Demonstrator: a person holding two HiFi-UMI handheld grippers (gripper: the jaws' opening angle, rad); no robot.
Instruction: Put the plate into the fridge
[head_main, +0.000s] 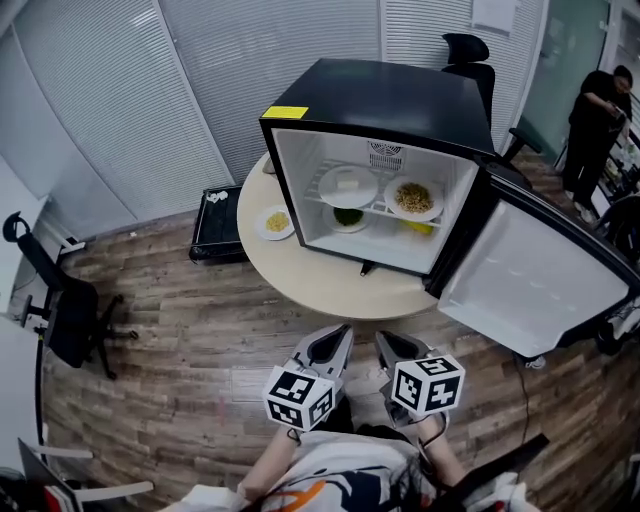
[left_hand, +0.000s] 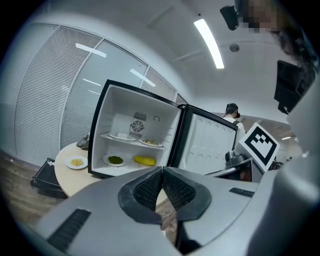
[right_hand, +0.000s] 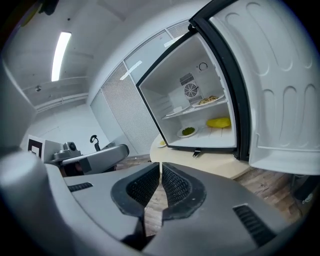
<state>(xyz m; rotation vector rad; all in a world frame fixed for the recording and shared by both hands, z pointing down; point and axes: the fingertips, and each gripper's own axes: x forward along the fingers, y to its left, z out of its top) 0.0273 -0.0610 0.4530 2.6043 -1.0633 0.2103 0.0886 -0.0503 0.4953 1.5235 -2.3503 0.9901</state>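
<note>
2 closed tools (head_main: 342, 332) (head_main: 384, 338), maybe 4 plates (head_main: 275, 222) (head_main: 348, 185) (head_main: 413, 198) (head_main: 348, 217)

The head view looks steeply down from above the person, well back from the round desk (head_main: 300, 275) and the open fridge (head_main: 400, 100) standing on it. The left gripper (left_hand: 161, 170) view and the right gripper (right_hand: 161, 165) view sit low, side by side, facing the fridge. All three views share its inside and its door (head_main: 545, 285).

Black fridge (head_main: 400, 100) upright on round table (head_main: 330, 285), door (head_main: 545, 280) wide open; 1 small white plate (head_main: 276, 222) with yellow food on table, beside fridge's left wall.
</note>
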